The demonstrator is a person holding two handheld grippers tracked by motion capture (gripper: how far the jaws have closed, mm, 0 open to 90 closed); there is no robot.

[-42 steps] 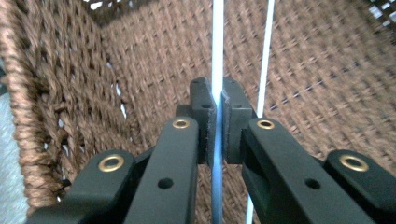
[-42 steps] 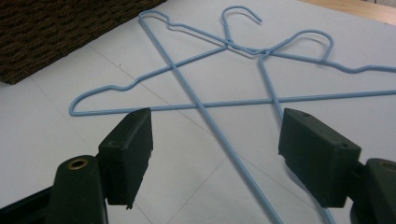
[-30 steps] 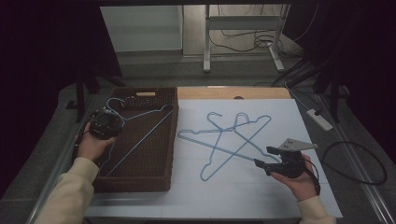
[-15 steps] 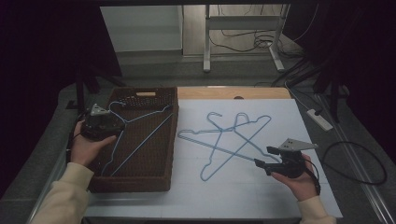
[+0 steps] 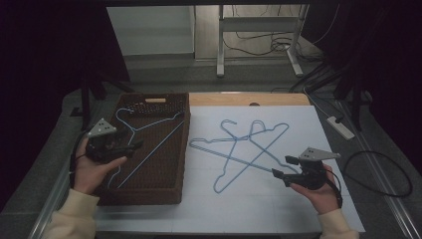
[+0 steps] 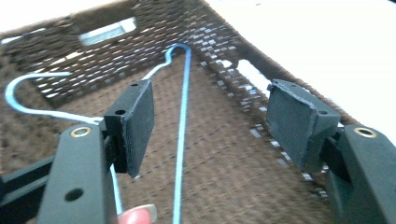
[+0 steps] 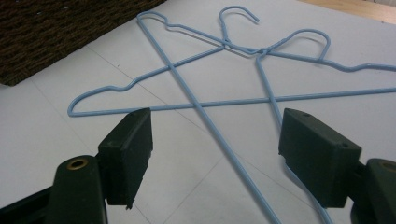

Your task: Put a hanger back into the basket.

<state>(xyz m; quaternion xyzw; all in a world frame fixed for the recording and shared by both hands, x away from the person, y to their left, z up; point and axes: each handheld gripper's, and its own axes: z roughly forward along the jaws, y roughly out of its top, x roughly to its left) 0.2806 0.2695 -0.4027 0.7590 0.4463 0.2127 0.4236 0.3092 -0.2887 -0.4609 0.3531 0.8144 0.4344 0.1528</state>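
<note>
Letting go of a hanger in the basket

Hovering over the left side of the brown woven basket [image 5: 149, 189], the left gripper [image 5: 130, 148] is held level in the person's left hand [image 5: 92, 167], with its grey plate on top and its tips aimed toward the basket's middle. Its jaws have just been opening and now stand spread, pressing on nothing. In the left gripper view, the blue wire hanger [image 6: 182, 130] lies on the basket floor, its long bar running up between the jaws and its hook [image 6: 28, 88] curling off to the left.

On the white table cover [image 5: 259, 209], the right gripper [image 5: 286, 168] rests low in the right hand [image 5: 318, 191], pointing left. Its jaws are spread too, with the lower ends of two crossed blue hangers [image 5: 244, 147] lying on the cover between them, untouched.

Compared with a second ago, the left hand has drawn back from the middle of the basket toward its left rim and lifted a little; the hanger it was pinching then now lies free in the basket. The right hand and the two crossed hangers have not shifted.
</note>
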